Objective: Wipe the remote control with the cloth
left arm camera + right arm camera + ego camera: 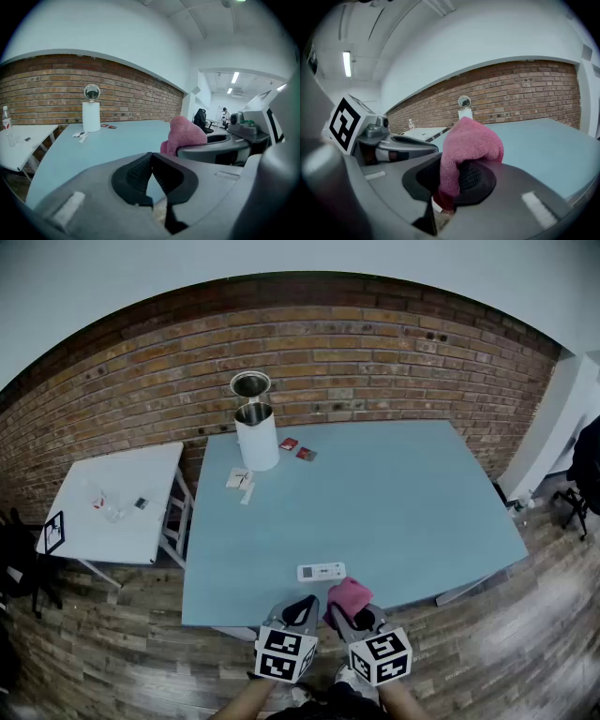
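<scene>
step: wipe apparently not begun | right gripper (454, 177) clamped on pink cloth (471, 140) | left gripper (151, 164) closed, empty | remote control (322, 572) flat on table (422, 493) (front edge, untouched) | next: lower cloth onto remote, left steadying

Red brick wall (394, 343) behind, white plaster (187, 277) above. Grey-brown wood-plank floor (506, 634). Large light-blue table (403, 493) against wall; small white side table (122, 526) at its left. Dark office chair (586, 465) far right. Ceiling strip lights (235, 77) lit in adjoining room.
</scene>
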Action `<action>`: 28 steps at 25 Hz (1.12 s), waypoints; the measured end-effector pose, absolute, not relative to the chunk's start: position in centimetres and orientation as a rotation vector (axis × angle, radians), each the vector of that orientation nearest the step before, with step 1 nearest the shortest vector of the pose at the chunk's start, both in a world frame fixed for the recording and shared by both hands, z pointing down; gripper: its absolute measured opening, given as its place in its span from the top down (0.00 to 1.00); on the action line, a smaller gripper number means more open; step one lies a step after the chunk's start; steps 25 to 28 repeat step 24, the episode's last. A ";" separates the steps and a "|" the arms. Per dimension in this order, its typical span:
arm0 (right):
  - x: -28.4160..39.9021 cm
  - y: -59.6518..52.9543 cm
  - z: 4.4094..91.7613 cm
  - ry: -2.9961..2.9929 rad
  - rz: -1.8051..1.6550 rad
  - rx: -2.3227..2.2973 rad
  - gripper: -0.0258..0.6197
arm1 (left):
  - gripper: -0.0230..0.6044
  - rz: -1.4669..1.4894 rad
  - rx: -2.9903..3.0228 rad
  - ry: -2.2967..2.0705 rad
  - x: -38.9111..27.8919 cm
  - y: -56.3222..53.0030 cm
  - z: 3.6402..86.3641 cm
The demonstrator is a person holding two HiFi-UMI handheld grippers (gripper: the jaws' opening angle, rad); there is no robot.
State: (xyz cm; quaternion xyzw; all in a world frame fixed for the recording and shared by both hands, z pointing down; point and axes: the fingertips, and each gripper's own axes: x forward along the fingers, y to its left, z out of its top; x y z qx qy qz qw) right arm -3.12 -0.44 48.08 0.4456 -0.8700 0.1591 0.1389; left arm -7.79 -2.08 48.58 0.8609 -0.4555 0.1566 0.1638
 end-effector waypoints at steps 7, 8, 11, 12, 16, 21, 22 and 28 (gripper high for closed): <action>-3.9 1.3 47.6 -2.491 0.405 1.349 0.87 | 0.97 0.417 2.422 -1.334 -8.7 -0.2 48.8; -4.0 1.5 47.7 -2.488 0.405 1.353 0.87 | 0.97 0.419 2.423 -1.340 -8.8 0.0 48.8; -4.3 2.2 47.8 -2.476 0.407 1.367 0.87 | 0.97 0.406 2.420 -1.349 -9.0 0.7 48.7; -4.3 2.3 47.7 -2.474 0.406 1.373 0.87 | 0.98 0.399 2.420 -1.347 -9.0 0.8 48.6; -4.1 2.8 47.6 -2.460 0.396 1.396 0.87 | 0.98 0.397 2.433 -1.328 -8.6 1.1 48.5; -3.6 3.2 47.4 -2.444 0.387 1.418 0.87 | 0.98 0.411 2.456 -1.325 -8.2 1.3 48.4; -3.6 3.2 47.4 -2.442 0.386 1.421 0.87 | 0.98 0.414 2.460 -1.325 -8.1 1.3 48.4; -3.4 3.3 47.4 -2.438 0.385 1.425 0.87 | 0.98 0.417 2.466 -1.323 -8.0 1.4 48.3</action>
